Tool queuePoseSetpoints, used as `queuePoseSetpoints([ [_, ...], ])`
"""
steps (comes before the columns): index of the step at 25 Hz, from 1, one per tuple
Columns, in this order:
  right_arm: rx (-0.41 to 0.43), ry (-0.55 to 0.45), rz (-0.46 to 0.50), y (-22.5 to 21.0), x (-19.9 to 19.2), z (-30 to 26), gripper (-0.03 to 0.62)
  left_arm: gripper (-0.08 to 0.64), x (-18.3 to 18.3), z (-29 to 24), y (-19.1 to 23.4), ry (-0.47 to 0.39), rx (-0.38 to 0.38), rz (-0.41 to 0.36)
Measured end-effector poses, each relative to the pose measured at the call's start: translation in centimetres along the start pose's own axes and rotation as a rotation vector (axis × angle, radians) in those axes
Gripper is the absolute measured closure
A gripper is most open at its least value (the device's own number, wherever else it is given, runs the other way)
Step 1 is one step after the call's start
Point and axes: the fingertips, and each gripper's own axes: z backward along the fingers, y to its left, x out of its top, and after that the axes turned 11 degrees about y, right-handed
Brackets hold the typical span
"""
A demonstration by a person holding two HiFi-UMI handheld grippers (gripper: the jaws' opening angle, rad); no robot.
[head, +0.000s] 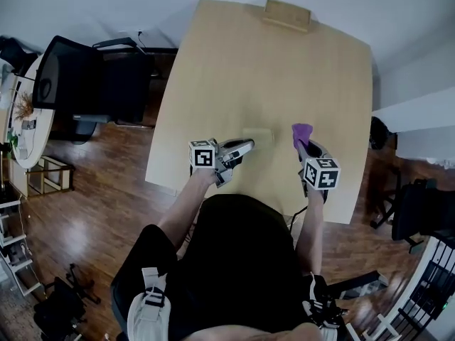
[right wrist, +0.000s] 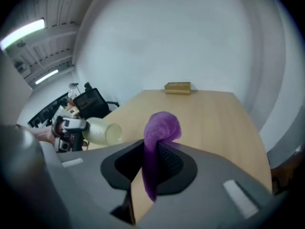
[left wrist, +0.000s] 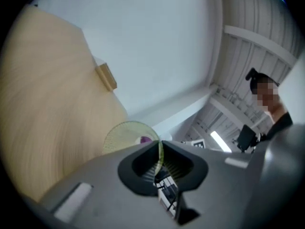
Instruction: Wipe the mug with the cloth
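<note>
In the head view, the left gripper (head: pixel 249 145) is holding the pale mug (head: pixel 260 136) on its side at the near part of the table (head: pixel 270 62). The right gripper (head: pixel 303 145) is carrying the purple cloth (head: pixel 302 129) near the mug, not touching it.

In the left gripper view, the jaws are pinching the mug's thin wall at the rim.

In the right gripper view, the jaws are clamping a fold of the cloth, which is bulging above them, with the mug off to the left.

Both things are in hand. The wiping itself seems not yet begun: the cloth is yet to meet the mug.
</note>
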Motion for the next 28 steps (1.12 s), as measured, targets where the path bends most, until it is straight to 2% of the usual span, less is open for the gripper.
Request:
queuePoseSetpoints([
  [2, 0.063, -0.071, -0.031, 0.9, 1.0, 0.9, 0.529, 0.518, -0.8, -0.1, 1.8, 0.001, -0.009, 0.102],
  [5, 0.185, -0.121, 0.015, 4.4, 2.3, 0.6, 0.529, 0.518, -2.7, -1.0, 4.1, 0.037, -0.026, 0.269],
  [8, 0.250, -0.056, 0.094, 7.5, 0.9, -1.9, 0.529, 0.518, -5.2, -2.6, 5.9, 0.095, -0.058, 0.406],
  [11, 0.280, 0.039, 0.088, 8.4, -1.9, -5.6, 0.529, 0.517, -7.0, -3.8, 7.6, 0.135, -0.077, 0.480],
  [15, 0.269, 0.088, 0.045, 7.7, -4.3, -9.3, 0.529, 0.512, -8.0, -4.0, 9.6, 0.167, -0.045, 0.436],
  [17, 0.266, 0.075, 0.023, 7.2, -4.5, -10.3, 0.529, 0.511, -8.0, -3.6, 10.1, 0.185, -0.019, 0.380],
  [21, 0.257, 0.034, 0.014, 6.7, -3.4, -11.3, 0.529, 0.436, -7.8, -2.9, 9.5, 0.246, 0.002, 0.196],
  [23, 0.254, 0.022, 0.018, 6.5, -2.8, -11.8, 0.529, 0.402, -8.3, -2.2, 9.6, 0.299, 0.049, 0.081],
  [26, 0.258, 0.011, 0.023, 6.4, -2.1, -12.5, 0.529, 0.420, -8.1, -1.3, 10.3, 0.326, 0.153, -0.071],
  [28, 0.262, 0.002, 0.015, 6.3, -1.7, -12.8, 0.529, 0.460, -7.7, -1.3, 10.6, 0.333, 0.191, -0.120],
])
